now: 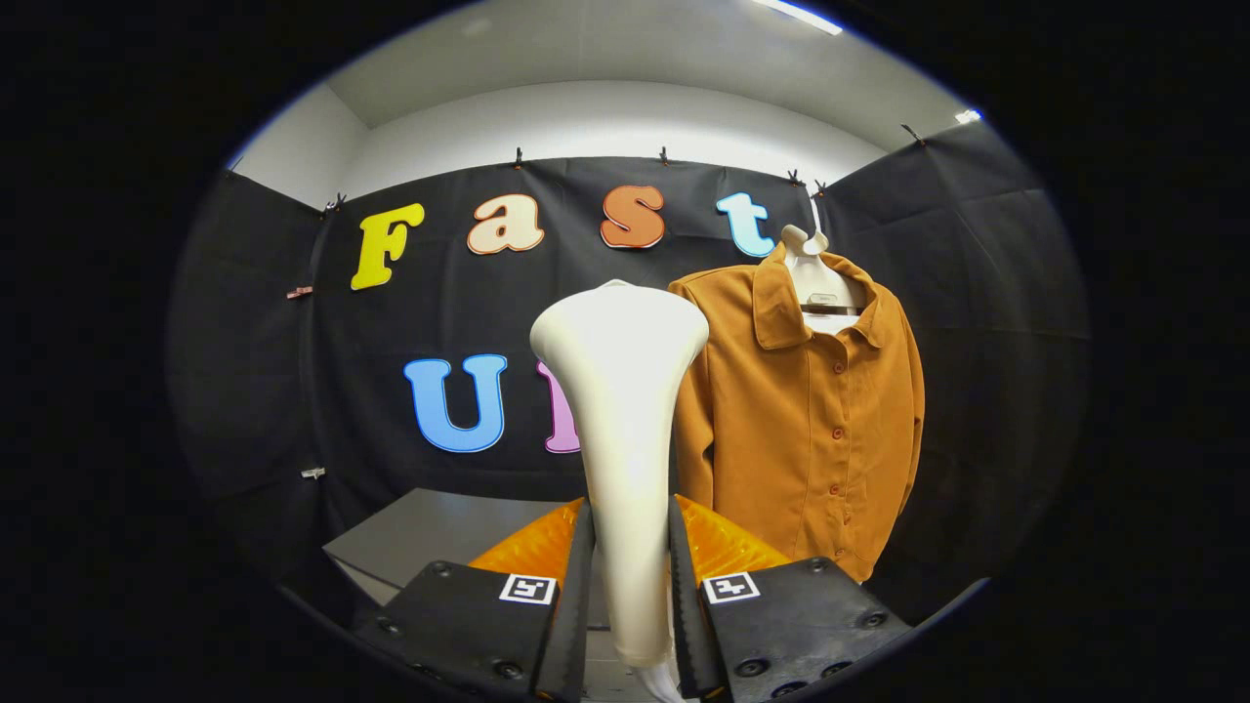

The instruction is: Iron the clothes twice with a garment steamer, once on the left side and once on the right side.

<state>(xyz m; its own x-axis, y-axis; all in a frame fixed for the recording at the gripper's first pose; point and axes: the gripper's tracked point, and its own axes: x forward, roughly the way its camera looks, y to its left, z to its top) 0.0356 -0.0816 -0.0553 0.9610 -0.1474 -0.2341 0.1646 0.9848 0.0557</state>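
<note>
Tongs (630,596) are pinching the steamer (621,420) upright, centre frame — the shirt (811,420) is hanging just right of it, so I'm guessing it's swinging rightward next.

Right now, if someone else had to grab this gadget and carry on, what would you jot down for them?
Tongs: shut on the steamer, both fingers pressing its handle, head standing upright between them.
Shirt: on a hanger against the booth wall, buttoned, beyond the fingers and to the right of the steamer head.
Table: low, ahead and left of the fingers.
Done: steamer picked up and raised. The head is apart from the shirt; nothing shows whether any pass has been made.
Left: bring the head to the cloth, run it down the left side, then down the right side.
</note>
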